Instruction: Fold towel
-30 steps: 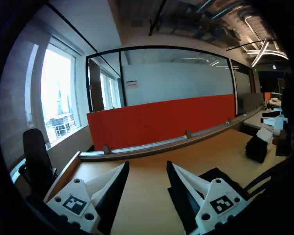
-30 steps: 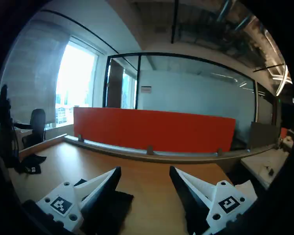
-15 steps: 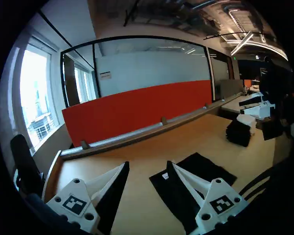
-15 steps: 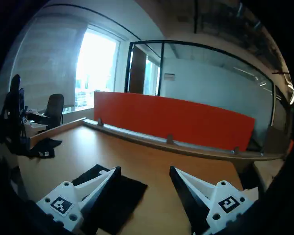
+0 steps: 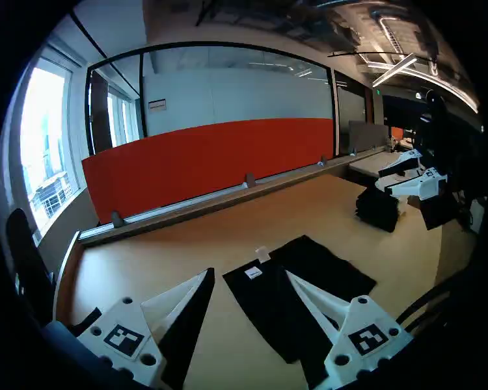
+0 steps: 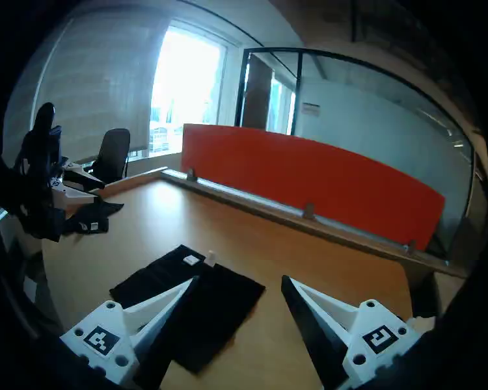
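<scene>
Wooden desk [image 5: 296, 208] bears one flat black towel [image 5: 322, 270].

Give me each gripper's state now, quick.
Left gripper: open, holding nothing.
Right gripper: open, holding nothing; the black towel lies untouched on the desk.

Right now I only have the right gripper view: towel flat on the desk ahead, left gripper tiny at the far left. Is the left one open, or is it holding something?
Observer: The left gripper is open and empty. The black towel lies flat on the desk just ahead of it, untouched.
Operator: Anything near my gripper that I could knock?
Observer: Possibly. A stack of dark folded cloth sits on the desk beside the right gripper, apart from the black towel.
</scene>
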{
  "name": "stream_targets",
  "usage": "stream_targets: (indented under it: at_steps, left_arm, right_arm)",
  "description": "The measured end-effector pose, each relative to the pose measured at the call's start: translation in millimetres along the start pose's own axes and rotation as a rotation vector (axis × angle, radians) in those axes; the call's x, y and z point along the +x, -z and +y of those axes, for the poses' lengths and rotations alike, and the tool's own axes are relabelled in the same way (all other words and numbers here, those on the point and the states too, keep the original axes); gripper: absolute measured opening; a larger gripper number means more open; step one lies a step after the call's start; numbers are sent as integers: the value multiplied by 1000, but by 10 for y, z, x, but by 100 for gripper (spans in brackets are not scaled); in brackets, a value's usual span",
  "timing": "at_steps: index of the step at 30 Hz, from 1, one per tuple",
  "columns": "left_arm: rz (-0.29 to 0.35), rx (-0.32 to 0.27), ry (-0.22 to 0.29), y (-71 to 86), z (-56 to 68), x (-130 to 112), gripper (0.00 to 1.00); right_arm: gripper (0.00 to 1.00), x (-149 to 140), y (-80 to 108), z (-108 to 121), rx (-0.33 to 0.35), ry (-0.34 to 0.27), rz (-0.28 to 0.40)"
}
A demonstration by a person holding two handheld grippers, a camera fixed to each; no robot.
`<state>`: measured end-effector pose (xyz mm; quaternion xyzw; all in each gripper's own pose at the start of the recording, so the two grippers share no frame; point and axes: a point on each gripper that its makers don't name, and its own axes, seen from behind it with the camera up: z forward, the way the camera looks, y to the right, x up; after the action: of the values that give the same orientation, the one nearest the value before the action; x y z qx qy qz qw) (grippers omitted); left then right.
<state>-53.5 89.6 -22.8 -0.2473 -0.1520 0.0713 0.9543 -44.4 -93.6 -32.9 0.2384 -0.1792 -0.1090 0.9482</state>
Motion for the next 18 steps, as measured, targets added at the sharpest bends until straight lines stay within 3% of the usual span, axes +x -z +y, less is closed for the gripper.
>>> stream_targets:
  at_steps: [18]
  left_arm:
    - [-102, -64, -50, -221, 266, -629, 69]
  right_arm:
    - [95, -650, -236, -248, 65, 28, -109]
